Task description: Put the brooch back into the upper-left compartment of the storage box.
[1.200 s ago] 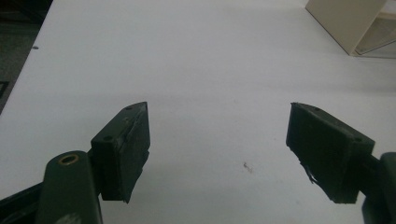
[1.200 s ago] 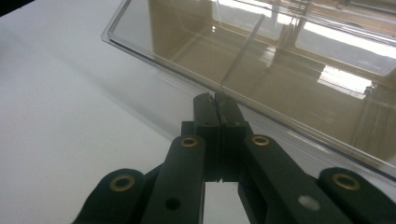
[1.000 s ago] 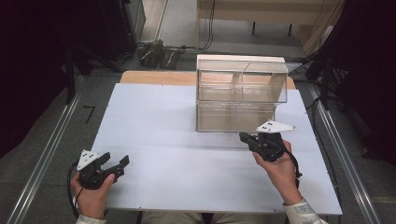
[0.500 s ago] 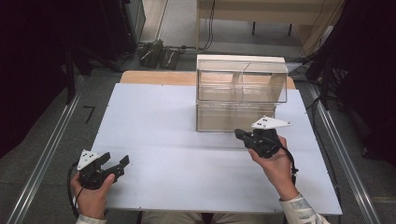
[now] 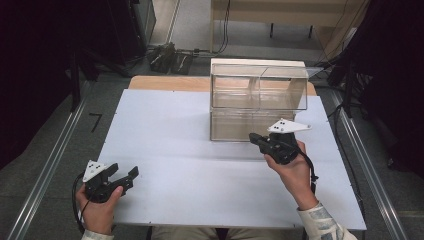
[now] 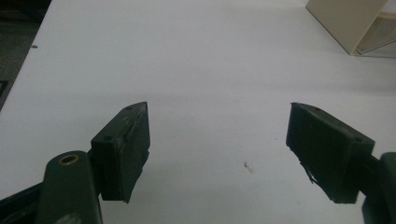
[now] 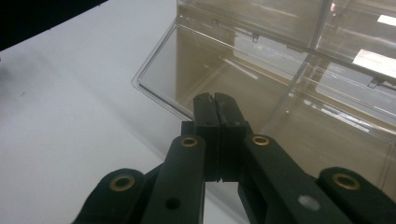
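A clear plastic organiser (image 5: pixel 258 100) stands right of centre in the upper half of the high view, on a white table (image 5: pixel 165 130), with the right gripper (image 5: pixel 256 139) just in front of its lower tier. The gripper's tip sits at the bottom front edge of the box, slightly below and to the right of the frame's centre; whether it touches the plastic cannot be told from above. In the right gripper view the two black jaws are pressed together with nothing between them, and they point at the tilted clear front panel (image 7: pixel 187 70) of the lower compartment, which leans outward in the upper middle of that frame. The panel's lower edge lies just beyond the jaw tips.

The left gripper (image 5: pixel 131 176) rests in the lower left of the high view, well apart from the box, held low over the table near its front edge. Its jaws stand wide apart and hold nothing (bare white tabletop shows between them in the left gripper view), with a corner of the organiser in the upper right of that frame.

By count: one organiser, two tiers, two compartments visible across the upper tier; two grippers, two hands, one table.
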The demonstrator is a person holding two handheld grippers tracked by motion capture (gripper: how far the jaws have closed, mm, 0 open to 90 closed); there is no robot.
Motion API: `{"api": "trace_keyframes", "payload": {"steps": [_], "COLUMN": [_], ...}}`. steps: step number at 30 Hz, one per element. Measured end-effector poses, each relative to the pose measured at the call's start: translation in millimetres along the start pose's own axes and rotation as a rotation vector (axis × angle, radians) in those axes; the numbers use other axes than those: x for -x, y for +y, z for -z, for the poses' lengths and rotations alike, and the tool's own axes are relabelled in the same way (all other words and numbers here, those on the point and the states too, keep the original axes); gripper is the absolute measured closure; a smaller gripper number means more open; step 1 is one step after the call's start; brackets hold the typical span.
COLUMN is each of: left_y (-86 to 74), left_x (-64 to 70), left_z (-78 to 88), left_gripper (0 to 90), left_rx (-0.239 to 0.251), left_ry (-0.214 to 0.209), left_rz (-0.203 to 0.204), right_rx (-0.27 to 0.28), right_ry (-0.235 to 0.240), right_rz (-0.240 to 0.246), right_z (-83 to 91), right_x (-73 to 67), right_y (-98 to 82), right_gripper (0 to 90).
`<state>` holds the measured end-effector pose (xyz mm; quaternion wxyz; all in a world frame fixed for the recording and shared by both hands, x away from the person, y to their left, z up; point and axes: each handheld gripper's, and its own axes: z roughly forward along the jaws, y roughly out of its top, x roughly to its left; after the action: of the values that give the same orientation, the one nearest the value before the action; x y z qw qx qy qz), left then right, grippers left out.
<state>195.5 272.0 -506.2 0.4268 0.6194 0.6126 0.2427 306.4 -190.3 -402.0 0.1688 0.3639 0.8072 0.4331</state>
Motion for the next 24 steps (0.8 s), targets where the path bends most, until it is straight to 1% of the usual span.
{"api": "trace_keyframes", "payload": {"steps": [4,6,12,20,24], "left_y": [0.0,0.1,0.1,0.1,0.1], "left_x": [-0.1,-0.2,-0.4,-0.4,-0.6], "left_z": [0.0,0.1,0.3,0.4,0.5], "left_gripper": [23.0,23.0,23.0,23.0,22.9], "left_rx": [0.000,0.000,-0.001,0.000,0.002], "left_ry": [0.000,-0.002,-0.003,-0.003,-0.003], "left_rz": [0.000,0.001,0.000,0.000,0.001], "right_rx": [0.008,0.009,0.023,0.034,0.044], "right_ry": [-0.001,0.000,0.001,0.002,0.002], "right_rz": [0.012,0.007,0.020,0.019,0.026], "right_z": [0.2,0.3,1.4,2.5,3.8], "right_x": [-0.3,-0.8,-1.5,-2.2,-2.4], "right_y": [5.1,6.2,14.0,19.1,23.9], "right_gripper": [87.0,87.0,87.0,87.0,87.0]}}
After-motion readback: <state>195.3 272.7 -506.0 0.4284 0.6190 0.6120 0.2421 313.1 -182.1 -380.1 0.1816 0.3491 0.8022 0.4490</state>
